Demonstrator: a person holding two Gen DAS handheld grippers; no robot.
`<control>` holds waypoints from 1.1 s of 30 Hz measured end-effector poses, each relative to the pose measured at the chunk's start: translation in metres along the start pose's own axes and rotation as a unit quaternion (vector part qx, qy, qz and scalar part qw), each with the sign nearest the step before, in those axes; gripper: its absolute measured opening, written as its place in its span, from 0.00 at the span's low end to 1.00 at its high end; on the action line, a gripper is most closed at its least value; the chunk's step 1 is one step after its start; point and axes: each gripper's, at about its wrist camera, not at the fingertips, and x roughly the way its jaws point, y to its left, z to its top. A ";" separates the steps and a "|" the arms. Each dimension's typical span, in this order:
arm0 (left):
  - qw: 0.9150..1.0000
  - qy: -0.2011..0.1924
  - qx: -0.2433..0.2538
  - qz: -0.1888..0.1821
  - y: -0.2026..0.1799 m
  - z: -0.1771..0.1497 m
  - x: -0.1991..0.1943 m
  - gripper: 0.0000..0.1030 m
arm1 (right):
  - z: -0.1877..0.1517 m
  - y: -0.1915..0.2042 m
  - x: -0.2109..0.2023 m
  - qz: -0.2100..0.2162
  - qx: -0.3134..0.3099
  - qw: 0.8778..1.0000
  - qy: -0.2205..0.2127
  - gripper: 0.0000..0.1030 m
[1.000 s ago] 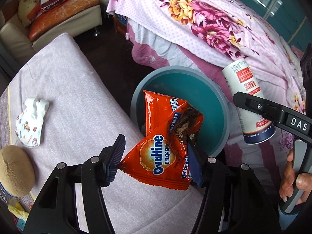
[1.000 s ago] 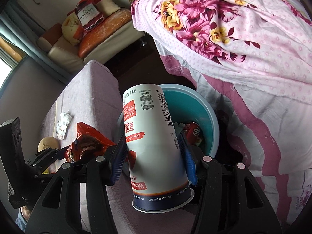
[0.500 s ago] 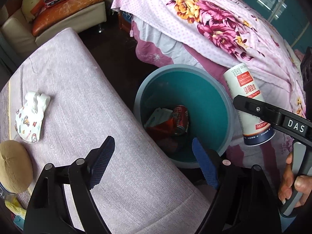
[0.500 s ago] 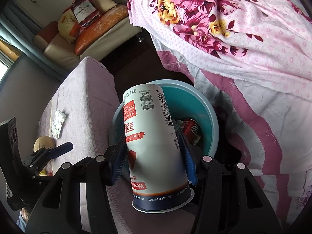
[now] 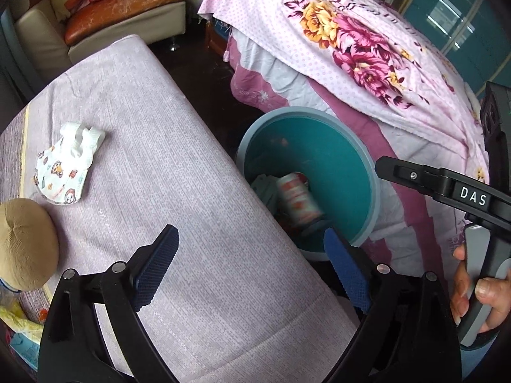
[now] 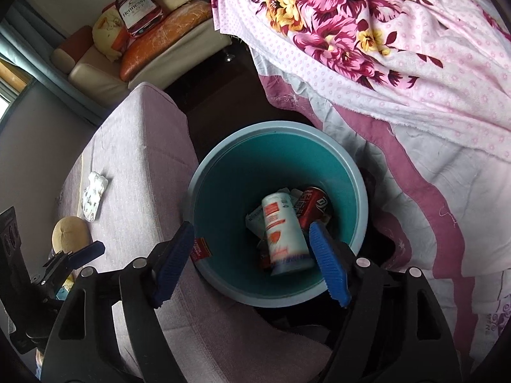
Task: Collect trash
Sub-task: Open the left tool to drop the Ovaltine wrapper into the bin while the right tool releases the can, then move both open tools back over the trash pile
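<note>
A teal trash bin (image 6: 357,188) stands on the dark floor between a lilac-covered surface and a bed; it also shows in the left wrist view (image 5: 370,172). Inside lie a white canister with red print (image 6: 284,229), blurred in the left wrist view (image 5: 298,199), a red soda can (image 6: 311,204) and other wrappers. My right gripper (image 6: 252,261) is open and empty, above the bin's near rim. My left gripper (image 5: 252,268) is open and empty over the lilac surface's edge beside the bin.
On the lilac surface (image 5: 153,146) lie a cartoon-print face mask with crumpled tissue (image 5: 64,166) and a tan round object (image 5: 25,242). The floral bedspread (image 6: 383,48) hangs to the right of the bin. A sofa with cushions (image 6: 143,48) stands at the back.
The left gripper opened and the orange Ovaltine bag dropped into the bin, then the gripper drew back over the lilac surface. The right gripper opened and the white canister fell into the bin.
</note>
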 end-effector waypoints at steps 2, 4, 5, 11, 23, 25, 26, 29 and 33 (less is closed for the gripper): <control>1.000 -0.002 -0.003 -0.002 0.003 -0.004 -0.004 0.90 | -0.001 0.004 -0.002 -0.003 -0.005 1.000 0.003 0.73; 1.000 -0.004 -0.005 -0.002 0.006 -0.008 -0.008 0.90 | -0.003 0.007 -0.004 -0.009 -0.011 1.000 0.004 0.74; 1.000 -0.005 -0.007 -0.003 0.008 -0.010 -0.011 0.90 | -0.005 0.009 -0.005 -0.011 -0.013 1.000 0.005 0.75; 1.000 -0.013 -0.016 -0.001 0.019 -0.025 -0.026 0.90 | -0.014 0.023 -0.010 -0.015 -0.020 1.000 0.010 0.77; 0.998 -0.034 -0.056 0.005 0.058 -0.060 -0.062 0.91 | -0.037 0.073 -0.018 -0.007 -0.067 0.997 0.023 0.77; 0.997 -0.037 -0.065 0.007 0.067 -0.068 -0.068 0.91 | -0.042 0.083 -0.018 -0.005 -0.077 0.997 0.028 0.77; 0.997 -0.039 -0.069 0.010 0.072 -0.073 -0.071 0.91 | -0.045 0.089 -0.018 -0.003 -0.083 0.996 0.032 0.77; 0.996 -0.042 -0.079 0.015 0.085 -0.083 -0.080 0.91 | -0.054 0.106 -0.018 0.001 -0.103 0.994 0.039 0.77; 0.994 -0.052 -0.097 0.025 0.107 -0.099 -0.097 0.91 | -0.068 0.131 -0.016 0.009 -0.129 0.990 0.052 0.77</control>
